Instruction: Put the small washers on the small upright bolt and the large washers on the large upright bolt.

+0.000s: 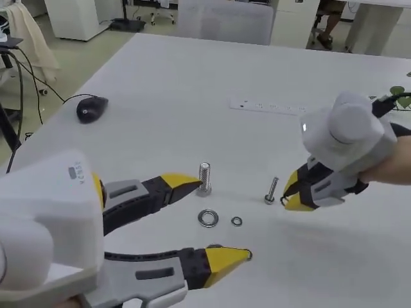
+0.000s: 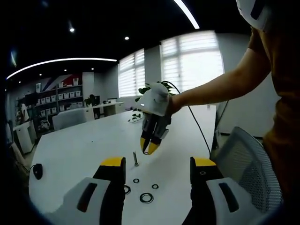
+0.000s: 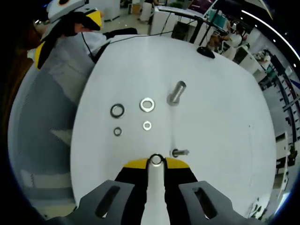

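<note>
Right hand-held gripper [image 3: 157,163] tight on a small washer [image 3: 156,155]; left hand-held gripper [image 2: 158,164] wide open

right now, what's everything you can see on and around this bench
table: one, white, under everything
large bolt: one, silver, upright mid-table
small bolt: one, silver, upright, a little apart from it
large washers: two, one bright, one dark, flat near the bolts
small washers: two, one bright, one dark, flat beside the large ones
held washer: one, dark, in the right jaws
mouse: one, black, far left
power strip: one, white, far side
plant: one, green, right edge
left gripper: one, yellow-tipped jaws open over the washers
right gripper: one, yellow-tipped jaws shut on the held washer
</note>
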The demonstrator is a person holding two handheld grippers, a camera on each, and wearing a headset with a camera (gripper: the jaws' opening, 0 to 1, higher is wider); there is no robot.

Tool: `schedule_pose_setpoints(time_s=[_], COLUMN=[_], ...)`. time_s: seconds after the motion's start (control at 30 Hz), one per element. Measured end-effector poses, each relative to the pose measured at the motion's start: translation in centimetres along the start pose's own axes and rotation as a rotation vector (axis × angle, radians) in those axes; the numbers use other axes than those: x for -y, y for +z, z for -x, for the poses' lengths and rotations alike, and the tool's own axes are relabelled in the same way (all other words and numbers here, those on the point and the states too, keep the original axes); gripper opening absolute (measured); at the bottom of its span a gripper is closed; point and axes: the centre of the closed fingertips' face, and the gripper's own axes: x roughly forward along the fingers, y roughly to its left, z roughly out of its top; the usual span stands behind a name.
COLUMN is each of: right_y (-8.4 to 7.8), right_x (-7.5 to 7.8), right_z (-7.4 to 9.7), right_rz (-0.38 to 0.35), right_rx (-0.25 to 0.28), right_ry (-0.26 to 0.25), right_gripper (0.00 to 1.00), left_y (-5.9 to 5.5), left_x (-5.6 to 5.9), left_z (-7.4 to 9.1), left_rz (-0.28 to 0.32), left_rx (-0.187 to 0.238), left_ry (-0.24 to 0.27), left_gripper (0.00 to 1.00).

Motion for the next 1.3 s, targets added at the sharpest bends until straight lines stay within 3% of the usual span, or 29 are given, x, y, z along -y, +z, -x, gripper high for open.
schedule_pose_setpoints(time_s=[0.3, 1.0, 1.3], right_y=[0.9, -0.6, -1.6], right_x=[2.7, 3.1, 2.7], right_z=[-0.5, -3.6, -5.6], right_rz=[0.006, 0.025, 0.017], right_rx=[-0.007, -0.060, -0.051], right_ry=[-0.023, 0.026, 0.050], right_gripper=[0.12, 0.12, 0.13], left_y=[-0.2, -0.8, -1.1], left_x=[-0.6, -1.8, -2.0], left_z=[-0.1, -0.2, -0.1], left_rz=[0.016, 0.042, 0.049], left_rx=[-0.009, -0.020, -0.026], left_ry=[0.011, 0.033, 0.040], left_gripper=[0.55, 0.55, 0.55])
